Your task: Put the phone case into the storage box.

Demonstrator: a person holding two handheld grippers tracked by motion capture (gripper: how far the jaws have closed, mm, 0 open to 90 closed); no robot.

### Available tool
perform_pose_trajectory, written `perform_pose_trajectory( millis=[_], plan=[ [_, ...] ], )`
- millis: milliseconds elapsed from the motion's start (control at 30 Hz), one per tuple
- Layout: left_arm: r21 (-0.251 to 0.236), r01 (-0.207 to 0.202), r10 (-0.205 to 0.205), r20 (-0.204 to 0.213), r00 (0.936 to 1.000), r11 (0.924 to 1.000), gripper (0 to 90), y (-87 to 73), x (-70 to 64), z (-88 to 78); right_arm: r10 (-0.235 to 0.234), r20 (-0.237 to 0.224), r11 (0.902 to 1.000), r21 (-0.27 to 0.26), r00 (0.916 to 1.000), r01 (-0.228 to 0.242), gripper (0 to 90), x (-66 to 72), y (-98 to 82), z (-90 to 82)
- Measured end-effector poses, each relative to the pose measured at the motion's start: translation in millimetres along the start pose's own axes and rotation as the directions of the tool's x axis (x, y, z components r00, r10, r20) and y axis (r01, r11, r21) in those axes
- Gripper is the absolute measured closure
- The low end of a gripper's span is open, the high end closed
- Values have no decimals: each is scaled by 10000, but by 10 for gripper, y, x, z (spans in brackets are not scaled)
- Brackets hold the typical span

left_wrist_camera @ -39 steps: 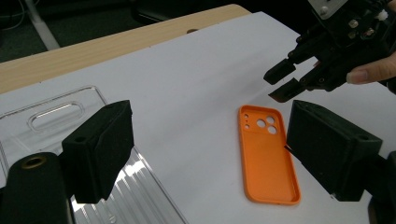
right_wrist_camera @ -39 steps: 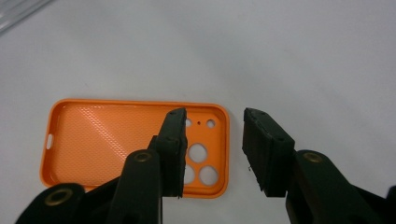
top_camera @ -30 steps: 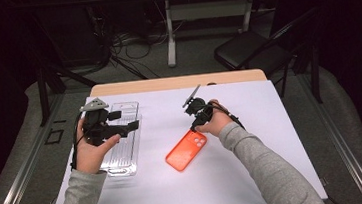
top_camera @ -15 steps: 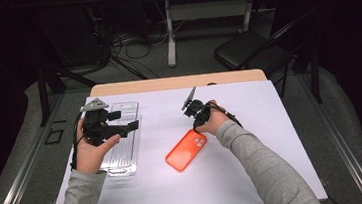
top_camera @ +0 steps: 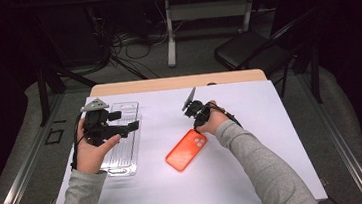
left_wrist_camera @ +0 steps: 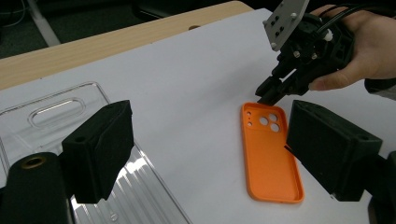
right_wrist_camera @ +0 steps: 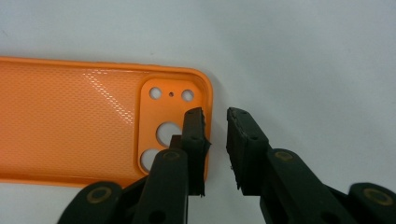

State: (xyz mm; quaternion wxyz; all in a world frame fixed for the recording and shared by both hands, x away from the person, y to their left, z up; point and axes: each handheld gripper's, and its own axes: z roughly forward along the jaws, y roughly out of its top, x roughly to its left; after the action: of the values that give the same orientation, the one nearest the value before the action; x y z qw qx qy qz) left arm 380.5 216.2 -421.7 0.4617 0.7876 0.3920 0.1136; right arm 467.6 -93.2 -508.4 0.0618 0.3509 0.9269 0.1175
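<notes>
Two hand-held grippers were in our hands over a white sheet covering the wooden table (top_camera: 177, 83). Nearest to us in the high view lay the open-faced orange silicone phone case (top_camera: 186, 150), flat on the white sheet (top_camera: 256, 175), hollow side up, with its camera cut-outs at the far end, between our two forearms. Just left of it, and apart from it, lay the long clear ribbed plastic tray (top_camera: 122, 150), and our left gripper (top_camera: 132, 126) hovered above that tray with its broad black jaws spread wide and nothing between them; in the left gripper view those jaws framed the tray on one side and the case (left_wrist_camera: 271, 154) on the other. A little farther off, our right gripper (top_camera: 196, 124) pointed down at the far short edge of the case. Its jaws had just been closing. In the right gripper view they stood astride the rim at the camera end, one pad inside over the cut-out panel, the other outside over the white sheet, with a narrow gap left between them; we could see the case's wall (right_wrist_camera: 208, 112) in that gap, and we could not tell whether the pads pressed on it. Beyond the table stood a dark folding chair (top_camera: 254, 49) on the floor.
</notes>
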Motion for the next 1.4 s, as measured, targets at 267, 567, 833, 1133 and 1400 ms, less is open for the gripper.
perform_pose_trajectory(
  millis=[267, 567, 833, 1133, 1400],
  plan=[
    [10, -13, 13, 1, 10000, 10000, 150, -1, 0, -1, -28, -48, 9998, 221, 10000, 29, 800, -8, 1, 51],
    [29, 22, -22, -10, 10000, 10000, 150, -4, 1, 3, 47, -177, 9994, 354, 9998, -41, 826, -18, -14, 92],
    [52, -15, 15, -17, 10000, 10000, 149, -4, 5, 2, 259, -313, 9984, 505, 9992, -243, 846, -18, -21, 121],
    [53, -3, 3, -6, 10000, 10000, 150, -6, 5, 5, 292, -349, 9964, 810, 9990, -263, 862, -22, -9, 110],
    [47, -3, 3, -9, 10000, 10000, 149, -6, 6, 7, 481, -377, 9970, 616, 9981, -458, 884, -31, -16, 116]
  ],
)
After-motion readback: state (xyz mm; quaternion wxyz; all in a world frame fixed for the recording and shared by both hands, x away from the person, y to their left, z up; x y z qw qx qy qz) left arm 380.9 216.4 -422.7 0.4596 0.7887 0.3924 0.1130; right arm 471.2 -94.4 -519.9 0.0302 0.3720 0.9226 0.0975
